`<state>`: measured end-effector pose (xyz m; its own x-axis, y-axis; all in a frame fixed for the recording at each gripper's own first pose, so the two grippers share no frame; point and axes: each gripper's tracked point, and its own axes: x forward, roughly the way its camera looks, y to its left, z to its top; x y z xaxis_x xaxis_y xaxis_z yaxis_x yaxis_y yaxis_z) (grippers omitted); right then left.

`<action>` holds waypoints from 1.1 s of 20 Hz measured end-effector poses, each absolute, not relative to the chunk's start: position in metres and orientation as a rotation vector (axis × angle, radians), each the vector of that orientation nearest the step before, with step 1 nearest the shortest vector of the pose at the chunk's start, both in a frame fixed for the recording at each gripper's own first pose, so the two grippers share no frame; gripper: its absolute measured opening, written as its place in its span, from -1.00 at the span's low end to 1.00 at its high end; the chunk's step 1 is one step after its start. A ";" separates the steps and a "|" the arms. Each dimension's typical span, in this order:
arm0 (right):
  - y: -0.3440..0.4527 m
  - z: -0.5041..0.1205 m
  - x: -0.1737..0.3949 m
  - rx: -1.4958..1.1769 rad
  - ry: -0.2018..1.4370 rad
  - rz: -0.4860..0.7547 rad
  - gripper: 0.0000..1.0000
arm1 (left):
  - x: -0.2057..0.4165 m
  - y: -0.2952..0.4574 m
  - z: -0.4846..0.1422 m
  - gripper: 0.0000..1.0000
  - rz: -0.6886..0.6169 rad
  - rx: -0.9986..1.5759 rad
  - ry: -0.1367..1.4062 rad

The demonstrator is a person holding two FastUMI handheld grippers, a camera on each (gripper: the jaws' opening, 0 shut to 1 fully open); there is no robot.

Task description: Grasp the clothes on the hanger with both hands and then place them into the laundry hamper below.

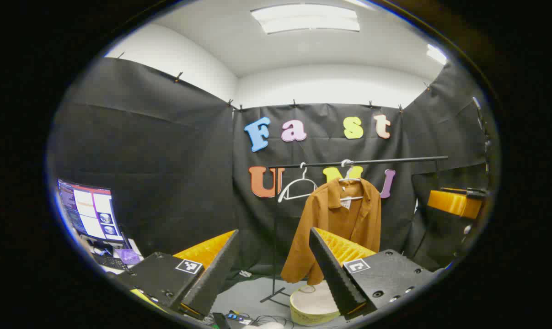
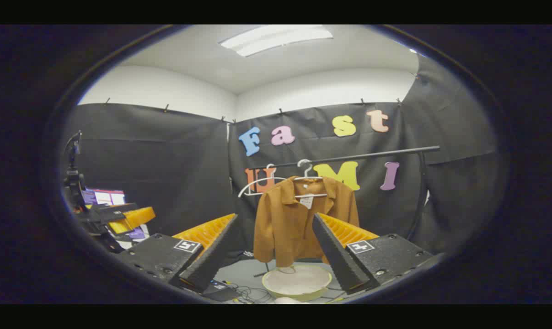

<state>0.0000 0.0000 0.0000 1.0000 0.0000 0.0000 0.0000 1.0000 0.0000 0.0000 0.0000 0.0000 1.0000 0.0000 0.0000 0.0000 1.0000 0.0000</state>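
Observation:
A brown shirt (image 1: pixel 335 224) hangs on a white hanger (image 1: pixel 349 180) from a black rail (image 1: pixel 358 161). Below it on the floor stands a round pale laundry hamper (image 1: pixel 310 304). My left gripper (image 1: pixel 273 232) is open, well short of the shirt, with nothing between its fingers. In the right gripper view the shirt (image 2: pixel 294 219) hangs straight ahead above the hamper (image 2: pixel 296 281). My right gripper (image 2: pixel 275 217) is open too, apart from the cloth. The right gripper (image 1: pixel 454 203) appears far right in the left gripper view, and the left gripper (image 2: pixel 115 217) far left in the right gripper view.
An empty white hanger (image 1: pixel 298 187) hangs left of the shirt on the rail. The rail's stand foot (image 1: pixel 276 294) rests on the grey floor beside the hamper. A lit monitor (image 1: pixel 90 212) and keyboard sit at the left. Cables and a small device (image 1: pixel 239 317) lie on the floor.

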 end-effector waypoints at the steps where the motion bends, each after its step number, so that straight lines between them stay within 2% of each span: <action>1: 0.001 0.010 -0.003 0.011 -0.035 -0.004 1.00 | -0.001 0.002 0.002 1.00 -0.001 -0.001 -0.003; 3: 0.002 0.022 -0.002 0.064 -0.137 -0.027 0.99 | -0.006 0.004 0.005 1.00 -0.006 -0.013 -0.013; 4: 0.000 0.017 0.001 0.095 -0.138 -0.050 1.00 | -0.008 0.003 0.007 1.00 -0.009 -0.019 -0.017; 5: 0.002 0.001 0.004 0.098 -0.092 -0.060 0.95 | -0.009 0.005 0.006 1.00 -0.008 -0.020 -0.014; 7: 0.002 -0.019 0.005 0.052 -0.014 -0.066 1.00 | -0.014 0.013 0.005 1.00 0.005 -0.015 -0.008; 13: -0.008 -0.026 -0.001 -0.042 0.036 -0.096 0.99 | -0.018 0.013 0.001 1.00 0.009 -0.012 0.011; 18: -0.034 -0.032 -0.007 -0.096 0.057 -0.195 0.99 | -0.017 0.000 -0.003 1.00 -0.029 0.003 0.017; 22: -0.065 -0.053 0.015 -0.110 0.095 -0.254 0.96 | -0.012 -0.016 -0.009 1.00 -0.052 0.015 0.024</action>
<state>0.0146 -0.0654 -0.0531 0.9635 -0.2554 -0.0797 0.2450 0.9620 -0.1206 -0.0120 -0.0157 -0.0089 0.9983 -0.0523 -0.0247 0.0526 0.9985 0.0139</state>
